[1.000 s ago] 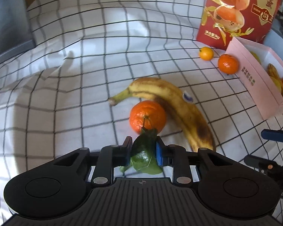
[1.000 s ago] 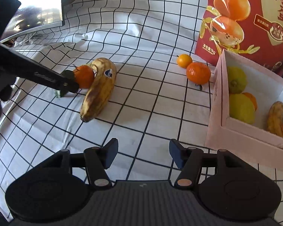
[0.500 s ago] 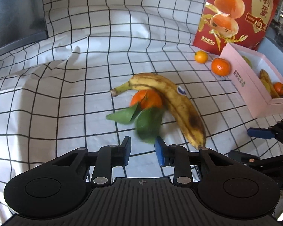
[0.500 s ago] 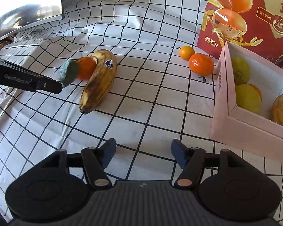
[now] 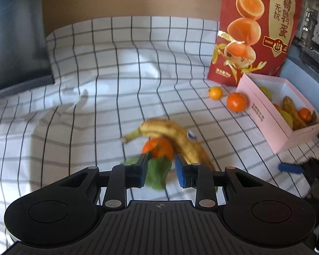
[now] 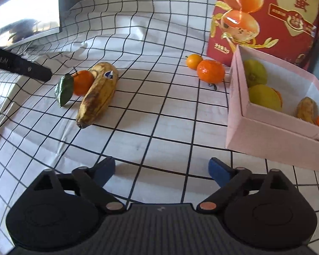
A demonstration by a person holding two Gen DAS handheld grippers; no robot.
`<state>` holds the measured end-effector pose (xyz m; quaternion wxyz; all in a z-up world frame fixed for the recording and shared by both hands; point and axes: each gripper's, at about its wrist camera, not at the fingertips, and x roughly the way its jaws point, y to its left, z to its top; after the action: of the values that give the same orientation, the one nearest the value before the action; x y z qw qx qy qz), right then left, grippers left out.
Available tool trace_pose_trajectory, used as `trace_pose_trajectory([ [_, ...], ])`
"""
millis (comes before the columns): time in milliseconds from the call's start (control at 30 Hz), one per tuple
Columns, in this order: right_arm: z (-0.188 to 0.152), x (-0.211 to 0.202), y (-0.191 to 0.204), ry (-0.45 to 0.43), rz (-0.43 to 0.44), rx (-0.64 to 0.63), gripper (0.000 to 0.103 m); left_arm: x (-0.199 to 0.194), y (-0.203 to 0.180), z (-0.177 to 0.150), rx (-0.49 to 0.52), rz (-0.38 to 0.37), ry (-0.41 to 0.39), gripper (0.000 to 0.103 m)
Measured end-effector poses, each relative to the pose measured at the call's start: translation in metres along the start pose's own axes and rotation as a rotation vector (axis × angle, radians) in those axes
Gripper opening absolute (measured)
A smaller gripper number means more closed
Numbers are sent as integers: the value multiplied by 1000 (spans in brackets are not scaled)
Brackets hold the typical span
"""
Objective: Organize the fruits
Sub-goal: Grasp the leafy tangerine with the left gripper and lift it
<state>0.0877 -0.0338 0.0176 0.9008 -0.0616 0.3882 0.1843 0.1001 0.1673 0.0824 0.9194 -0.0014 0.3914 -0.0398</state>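
Here, the leafy tangerine (image 5: 158,147) is seen beyond the left gripper (image 5: 161,173), whose narrowly parted fingers seemingly clear its blurred leaf; the right gripper (image 6: 161,170) is opening, nothing between.

2 bananas (image 6: 100,93), 3 loose oranges (image 6: 210,71), 2 yellow-green fruits (image 6: 263,95), 1 box (image 6: 265,131).
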Motion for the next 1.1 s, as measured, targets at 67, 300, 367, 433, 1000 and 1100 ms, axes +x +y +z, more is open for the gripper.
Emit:
trace_pose_trajectory([
  [67,-5,0,-1,-27,-11,9,103,12,-5,5,29,26,-12,33],
  [300,-5,1,-1,-34,-9,8,103,46,-13,9,110,64,79,33],
  [367,-6,0,-1,-35,-8,8,103,49,-13,7,108,47,103,43],
  [433,-6,0,-1,-37,-8,8,103,49,-15,6,115,11,114,55],
  [1000,-5,0,-2,-38,-7,7,103,77,12,6,-73,-24,151,55],
  [1100,-5,0,-2,-38,-7,7,103,79,16,7,-105,-34,156,55],
])
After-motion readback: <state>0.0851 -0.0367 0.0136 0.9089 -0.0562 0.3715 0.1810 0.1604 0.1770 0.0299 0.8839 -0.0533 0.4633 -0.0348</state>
